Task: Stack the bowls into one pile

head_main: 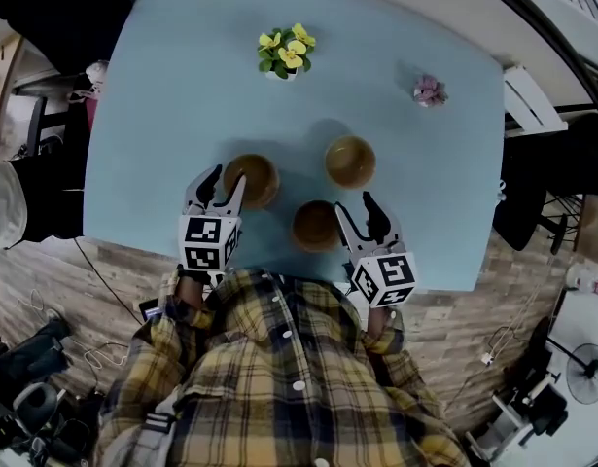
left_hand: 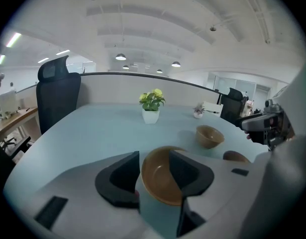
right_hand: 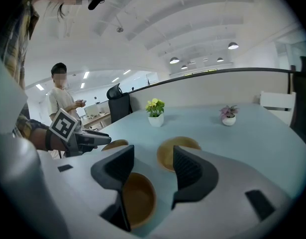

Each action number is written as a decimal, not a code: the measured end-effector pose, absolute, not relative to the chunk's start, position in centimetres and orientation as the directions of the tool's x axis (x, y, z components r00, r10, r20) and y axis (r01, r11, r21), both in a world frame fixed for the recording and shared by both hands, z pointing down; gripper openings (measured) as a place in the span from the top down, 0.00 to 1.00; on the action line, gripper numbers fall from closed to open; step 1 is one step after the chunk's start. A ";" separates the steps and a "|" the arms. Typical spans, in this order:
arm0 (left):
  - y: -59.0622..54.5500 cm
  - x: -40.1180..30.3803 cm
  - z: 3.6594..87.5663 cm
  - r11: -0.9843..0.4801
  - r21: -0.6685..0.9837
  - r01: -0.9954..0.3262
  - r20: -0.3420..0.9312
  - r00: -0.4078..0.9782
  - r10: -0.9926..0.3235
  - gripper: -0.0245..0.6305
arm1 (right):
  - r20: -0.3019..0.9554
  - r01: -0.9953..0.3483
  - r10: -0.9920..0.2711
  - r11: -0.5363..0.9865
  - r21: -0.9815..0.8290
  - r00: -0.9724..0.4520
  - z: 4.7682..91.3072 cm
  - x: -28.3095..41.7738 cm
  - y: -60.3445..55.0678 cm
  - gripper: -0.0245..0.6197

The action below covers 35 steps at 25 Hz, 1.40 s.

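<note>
Three brown bowls stand apart on the pale blue table [head_main: 162, 95]. The left bowl [head_main: 253, 179] lies just ahead of my left gripper [head_main: 224, 185], which is open; one finger overlaps the bowl's near-left rim. In the left gripper view this bowl [left_hand: 160, 180] shows between the spread jaws of the left gripper [left_hand: 153, 169]. The near bowl [head_main: 315, 226] sits just left of my open right gripper [head_main: 356, 208], and under its left jaw as the near bowl [right_hand: 137, 199] in the right gripper view. The far bowl [head_main: 350, 161] [right_hand: 167, 152] lies ahead of the right gripper [right_hand: 153, 166].
A yellow-flowered plant in a white pot [head_main: 286, 52] stands at the table's far middle and a small pink plant [head_main: 429, 90] at the far right. The table's near edge runs just behind both grippers. A person [right_hand: 63, 101] stands off to the left beyond the table.
</note>
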<state>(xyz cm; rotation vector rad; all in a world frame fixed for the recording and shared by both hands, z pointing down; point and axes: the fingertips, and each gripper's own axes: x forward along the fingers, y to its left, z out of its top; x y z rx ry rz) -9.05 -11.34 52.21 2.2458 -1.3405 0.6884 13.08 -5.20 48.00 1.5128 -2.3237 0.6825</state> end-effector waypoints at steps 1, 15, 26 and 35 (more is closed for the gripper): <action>-11.3 -9.1 52.6 -0.437 0.112 -0.893 0.621 0.406 -0.671 0.70 | 0.482 -0.913 -0.775 0.334 -0.235 -0.408 48.2 13.2 -5.1 0.61; -11.0 -10.0 56.4 -0.395 0.145 -0.907 0.687 0.380 -0.620 0.82 | 0.509 -0.921 -0.768 0.298 -0.251 -0.388 49.5 14.4 -3.0 0.61; -11.2 -10.6 56.0 -0.327 0.196 -0.925 0.669 0.370 -0.645 0.94 | 0.505 -0.925 -0.777 0.282 -0.255 -0.376 49.5 15.0 -2.5 0.61; -11.2 -11.2 54.0 -0.295 0.220 -0.930 0.626 0.367 -0.688 0.95 | 0.482 -0.925 -0.792 0.287 -0.250 -0.376 48.8 15.0 -2.5 0.61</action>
